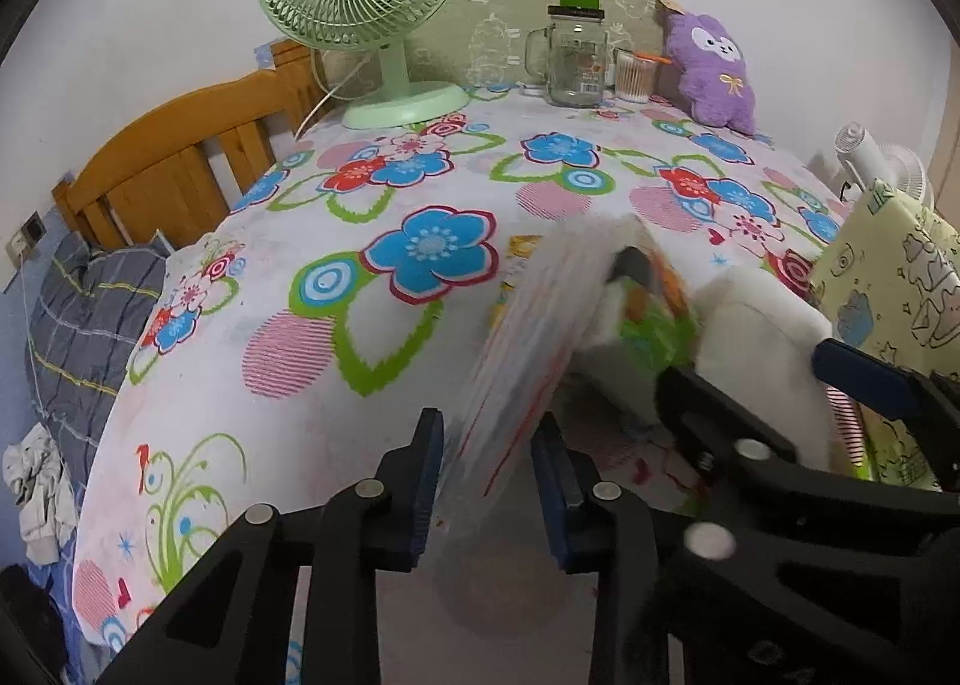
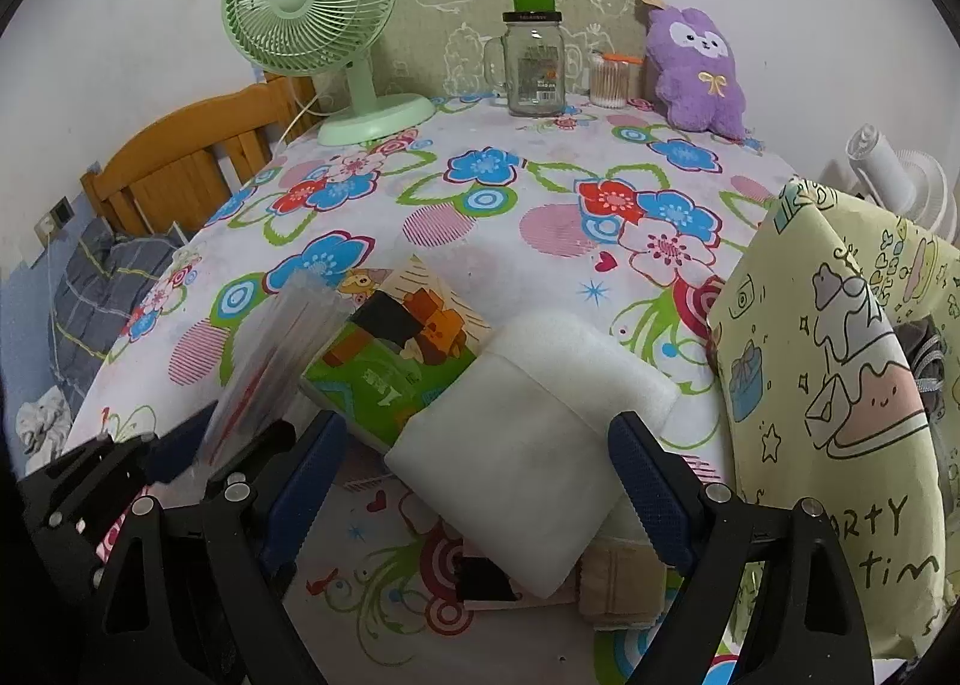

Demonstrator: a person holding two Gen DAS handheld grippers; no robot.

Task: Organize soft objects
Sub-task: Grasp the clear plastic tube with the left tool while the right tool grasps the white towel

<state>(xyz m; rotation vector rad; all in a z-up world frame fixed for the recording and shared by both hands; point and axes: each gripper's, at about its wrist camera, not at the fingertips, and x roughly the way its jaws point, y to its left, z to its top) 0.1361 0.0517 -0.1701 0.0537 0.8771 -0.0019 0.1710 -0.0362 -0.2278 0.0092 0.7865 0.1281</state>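
Observation:
My left gripper [image 1: 487, 481] is shut on the near edge of a clear plastic bag [image 1: 528, 349] and lifts it tilted off the floral table [image 1: 336, 325]; the bag also shows in the right wrist view [image 2: 270, 361]. A green tissue pack [image 2: 396, 355] lies under it. A white foam pad [image 2: 528, 439] lies between the wide-open fingers of my right gripper [image 2: 486, 481], which is around it but not closed. The right gripper also appears in the left wrist view [image 1: 780, 379]. A purple plush toy [image 2: 699, 72] leans at the back right.
A green fan [image 2: 312, 12], a glass jar mug [image 2: 534, 66] with a green cap and a cotton swab cup [image 2: 609, 78] stand along the back. A yellow cartoon-print bag [image 2: 840, 397] stands at the right. A beige band [image 2: 618, 589] lies near the front edge. A wooden bed frame [image 1: 168, 168] is left.

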